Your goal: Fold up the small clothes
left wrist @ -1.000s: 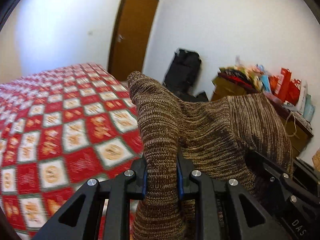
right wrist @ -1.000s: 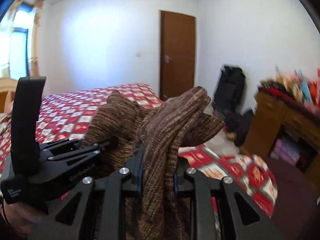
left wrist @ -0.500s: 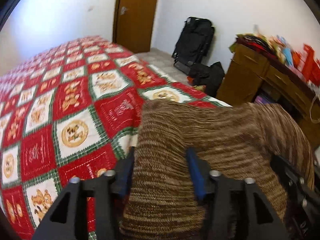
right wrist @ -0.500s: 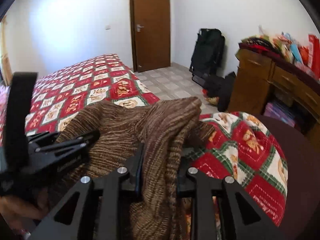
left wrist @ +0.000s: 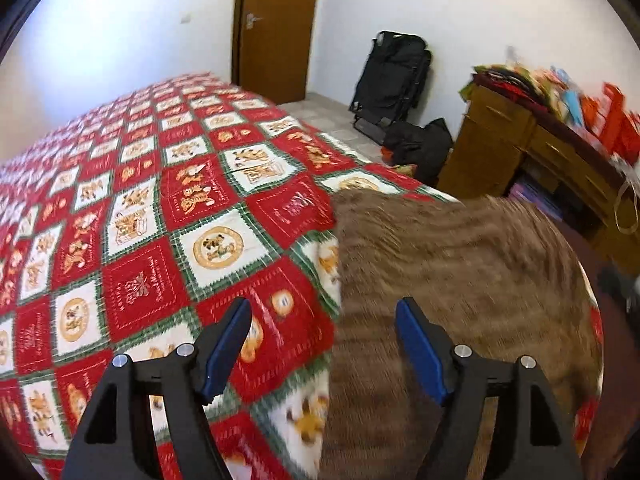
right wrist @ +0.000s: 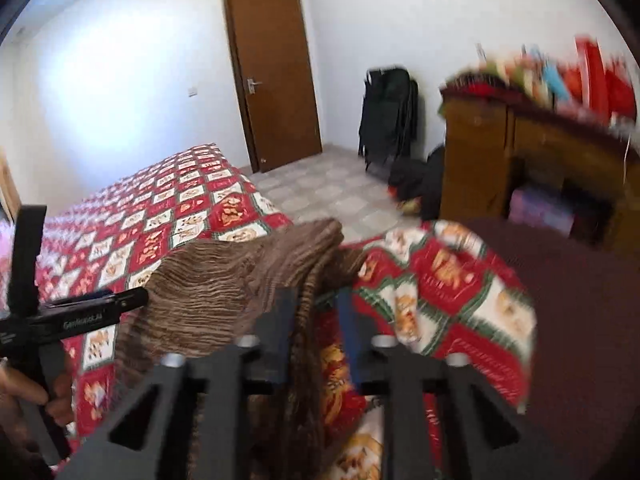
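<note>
A brown striped knit garment (left wrist: pixel 460 264) lies spread over the right side of the bed. My left gripper (left wrist: pixel 324 344) is open and its jaws are still opening. The garment's left edge lies between the blue pads (left wrist: pixel 224 344), and they do not press on it. In the right wrist view the same garment (right wrist: pixel 208 280) rises to a bunched fold. My right gripper (right wrist: pixel 314 316) is shut on that fold, its jaws closing, and a strand hangs down between the fingers. The left gripper (right wrist: pixel 134 299) shows from the side at the garment's left edge.
A red, white and green patchwork bedspread (left wrist: pixel 140 240) covers the bed. Beyond it are a brown door (right wrist: pixel 276 80), black bags (left wrist: pixel 392 76) on the tiled floor, and a cluttered wooden dresser (left wrist: pixel 520 152). A dark maroon surface (right wrist: pixel 580 320) fills the right. A hand (right wrist: pixel 24 392) holds the left gripper.
The left gripper has let go of the garment and opened wide. Both grippers sank toward the bed, and the garment went from held up to spread on the bedspread.
</note>
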